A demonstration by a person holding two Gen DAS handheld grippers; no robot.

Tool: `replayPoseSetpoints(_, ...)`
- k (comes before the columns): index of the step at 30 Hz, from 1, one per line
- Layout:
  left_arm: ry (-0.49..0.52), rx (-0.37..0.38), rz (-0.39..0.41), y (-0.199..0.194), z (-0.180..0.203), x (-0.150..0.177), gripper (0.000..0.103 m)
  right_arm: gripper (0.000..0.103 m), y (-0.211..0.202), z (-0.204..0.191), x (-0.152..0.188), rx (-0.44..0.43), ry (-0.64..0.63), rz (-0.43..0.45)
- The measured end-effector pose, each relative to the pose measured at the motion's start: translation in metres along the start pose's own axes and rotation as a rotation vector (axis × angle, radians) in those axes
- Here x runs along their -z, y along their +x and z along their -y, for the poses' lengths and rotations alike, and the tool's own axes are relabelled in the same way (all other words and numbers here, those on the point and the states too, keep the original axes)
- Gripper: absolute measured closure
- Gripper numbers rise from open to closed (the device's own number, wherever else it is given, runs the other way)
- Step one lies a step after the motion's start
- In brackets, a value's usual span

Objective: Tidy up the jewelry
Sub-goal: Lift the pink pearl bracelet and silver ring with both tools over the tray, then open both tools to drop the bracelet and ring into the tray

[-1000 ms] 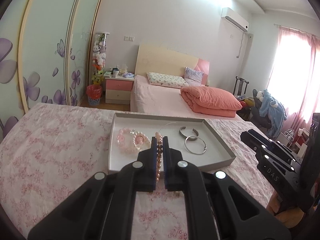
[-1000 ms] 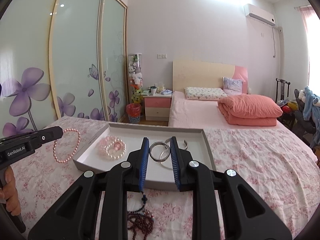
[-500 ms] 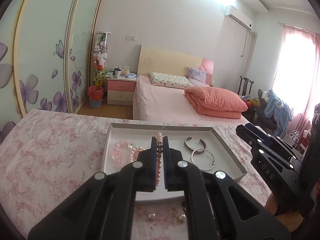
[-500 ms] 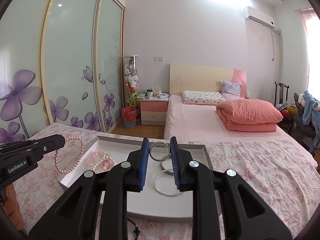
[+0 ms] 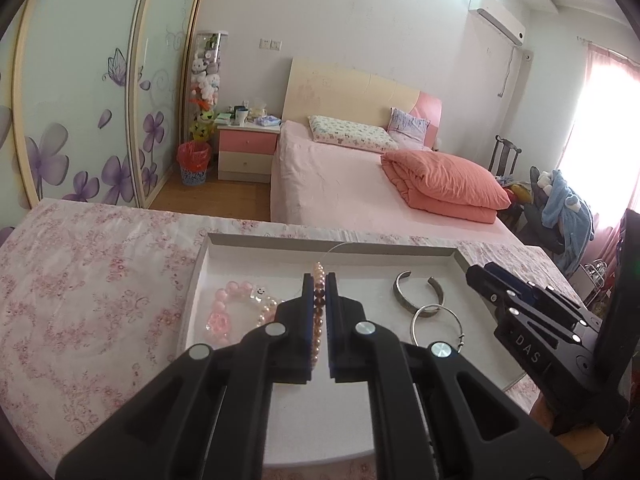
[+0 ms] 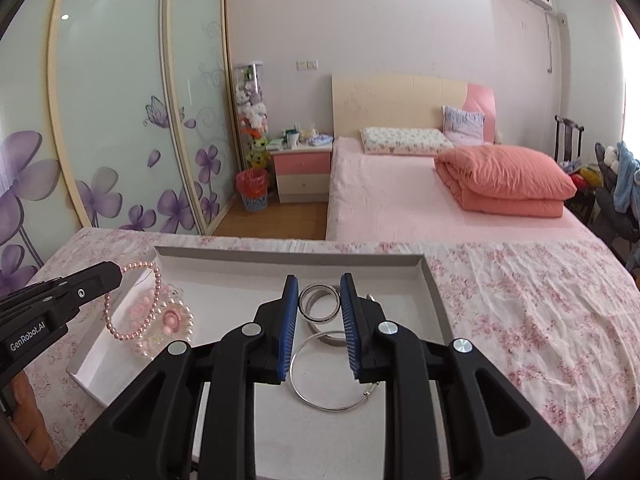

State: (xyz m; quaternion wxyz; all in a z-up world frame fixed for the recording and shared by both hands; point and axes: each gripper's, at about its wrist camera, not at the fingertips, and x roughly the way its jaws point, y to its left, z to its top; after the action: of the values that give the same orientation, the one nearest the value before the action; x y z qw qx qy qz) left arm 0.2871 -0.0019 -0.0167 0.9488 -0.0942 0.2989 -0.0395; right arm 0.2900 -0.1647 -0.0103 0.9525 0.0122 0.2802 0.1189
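Left tool (image 5: 319,286), in its own view, is clenching a pink bead bracelet (image 5: 318,312) edge-on between its pads, the strand running down the gap and poking out past the tips, all of it hanging over the white tray (image 5: 256,241) on the floral-clothed bench (image 5: 80,280). Below it in the tray are lying a pink-and-pearl bracelet pile (image 5: 236,308), an open silver cuff (image 5: 418,290) and a thin silver hoop (image 5: 436,326); the right tool (image 5: 476,276) is showing at the right edge. Being strung beads, the bracelet is probably light and limp and will sag and swing, so gripping across a few beads, as now, looks sound. Right tool (image 6: 319,286), in its own view, is gripping a silver ring-shaped band (image 6: 319,303) by its outer rim, pads pressing on both sides, above the tray (image 6: 280,258). That band is likely stiff, smooth and slippery, so it could twist out of a rim hold. The hoop (image 6: 334,372) is lying under it, and to the left the left tool (image 6: 108,276) is dangling the bead bracelet (image 6: 132,304) as a loop over the pile (image 6: 166,326).
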Motion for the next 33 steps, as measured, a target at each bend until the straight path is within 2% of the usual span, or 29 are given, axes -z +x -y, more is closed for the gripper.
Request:
replayPoseSetpoints(7,-0.018,0.002,-0.044,0.022,0.000,0.000,0.096,0.079,0.017,0.002,0.002,-0.001,0.018,-0.075)
replayPoseSetpoints(9,-0.031,0.007,-0.047,0.024,-0.003,0.001,0.092,0.066,0.015,0.004,0.003,0.000,0.030,-0.073)
replayPoseSetpoints(11,-0.036,0.003,-0.045,0.024,-0.005,0.001,0.085,0.066,0.013,0.008,0.002,0.002,0.037,-0.065)
replayPoseSetpoints(13,-0.041,0.001,-0.043,0.022,-0.006,0.002,0.083,0.066,0.012,0.011,0.003,0.004,0.047,-0.066)
replayPoseSetpoints(23,-0.075,-0.019,-0.043,0.008,-0.017,0.005,0.077,0.066,0.000,0.013,0.006,-0.004,0.038,-0.060)
replayPoseSetpoints(33,-0.084,-0.040,-0.056,-0.028,-0.035,0.031,0.071,0.066,-0.027,0.011,0.024,-0.028,0.014,-0.071)
